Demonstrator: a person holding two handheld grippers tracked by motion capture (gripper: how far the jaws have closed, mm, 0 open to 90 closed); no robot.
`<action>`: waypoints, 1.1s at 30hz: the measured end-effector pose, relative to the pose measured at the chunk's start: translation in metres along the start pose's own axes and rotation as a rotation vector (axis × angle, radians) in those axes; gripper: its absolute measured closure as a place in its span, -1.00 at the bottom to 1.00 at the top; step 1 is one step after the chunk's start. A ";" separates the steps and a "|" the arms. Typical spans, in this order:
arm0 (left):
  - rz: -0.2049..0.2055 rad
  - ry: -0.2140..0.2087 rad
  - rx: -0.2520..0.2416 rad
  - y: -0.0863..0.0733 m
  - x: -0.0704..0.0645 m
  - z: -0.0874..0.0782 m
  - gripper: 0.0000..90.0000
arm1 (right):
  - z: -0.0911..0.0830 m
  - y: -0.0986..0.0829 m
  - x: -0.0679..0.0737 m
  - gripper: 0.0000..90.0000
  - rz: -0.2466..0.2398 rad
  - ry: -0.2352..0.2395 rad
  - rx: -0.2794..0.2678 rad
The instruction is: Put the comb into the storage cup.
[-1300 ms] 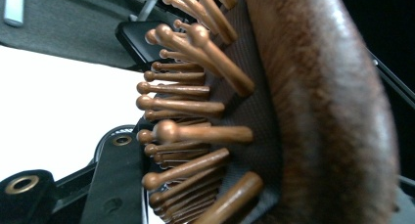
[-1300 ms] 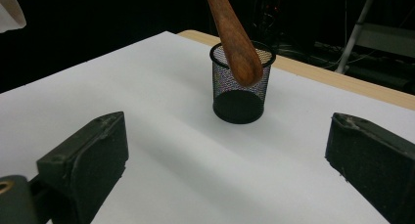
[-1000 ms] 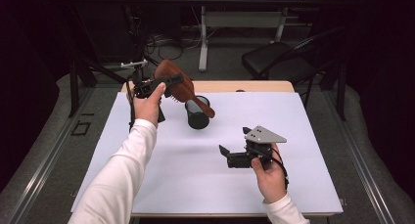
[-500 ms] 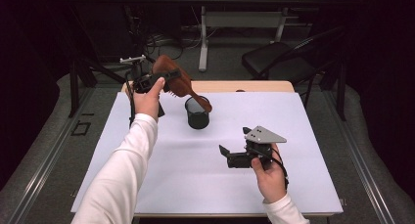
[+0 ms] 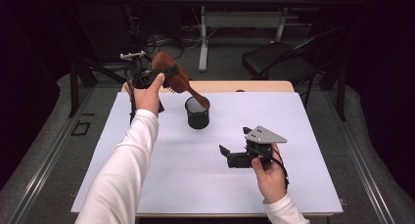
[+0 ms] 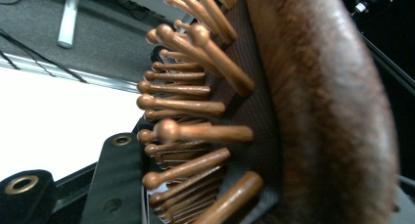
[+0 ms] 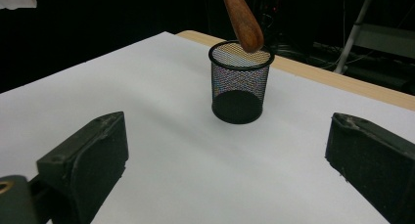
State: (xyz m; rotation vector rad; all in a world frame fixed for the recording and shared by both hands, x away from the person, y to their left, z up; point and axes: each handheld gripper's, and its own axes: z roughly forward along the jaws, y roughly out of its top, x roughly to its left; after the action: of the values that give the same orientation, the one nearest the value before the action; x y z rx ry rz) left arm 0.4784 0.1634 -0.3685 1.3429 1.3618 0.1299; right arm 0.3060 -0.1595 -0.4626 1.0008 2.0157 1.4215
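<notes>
Holding now: the left gripper (image 5: 147,77) is pinched on the head of a wooden hairbrush (image 5: 171,76), raised above the far left part of the table (image 5: 161,185).
Grip detail: in the left gripper view the brush's round-tipped wooden pins (image 6: 186,106) and its brown back (image 6: 323,111) sit right against the black jaws, so the hold looks firm and close to the bristle end.
Brush position: it slants down to the right, and its handle tip (image 7: 243,23) hangs at the rim of the black mesh cup (image 5: 197,112); whether the tip has crossed inside the rim or is just above it, I cannot tell.
Cup position: upright on the white table top, near the far middle, and apart from both grippers.
Other hand: the right gripper (image 5: 229,156) rests low over the near right part of the table with its jaws spread wide and nothing between them, facing the cup from well away.
Done so far: the brush is picked up, carried over and lined up handle-first with the cup's mouth.
Left to do: lower the handle into the cup, let the brush lean on the rim, then release.
Progress judged: past the middle, with the drop itself not yet made.
Risk: the light cup could tip if the handle pushes its rim sideways.
</notes>
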 end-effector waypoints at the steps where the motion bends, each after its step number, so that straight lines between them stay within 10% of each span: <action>1: -0.002 0.002 -0.003 0.000 0.000 0.000 0.10 | 0.000 0.000 0.000 -0.96 0.001 0.000 0.000; 33: 0.027 0.089 -0.019 -0.007 0.001 0.022 0.10 | 0.000 -0.001 0.001 -0.96 -0.003 0.001 -0.001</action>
State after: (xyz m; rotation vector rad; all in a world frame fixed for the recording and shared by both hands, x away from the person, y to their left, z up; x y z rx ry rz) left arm 0.4903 0.1491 -0.3817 1.3535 1.4137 0.2221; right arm 0.3053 -0.1586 -0.4636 0.9962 2.0166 1.4219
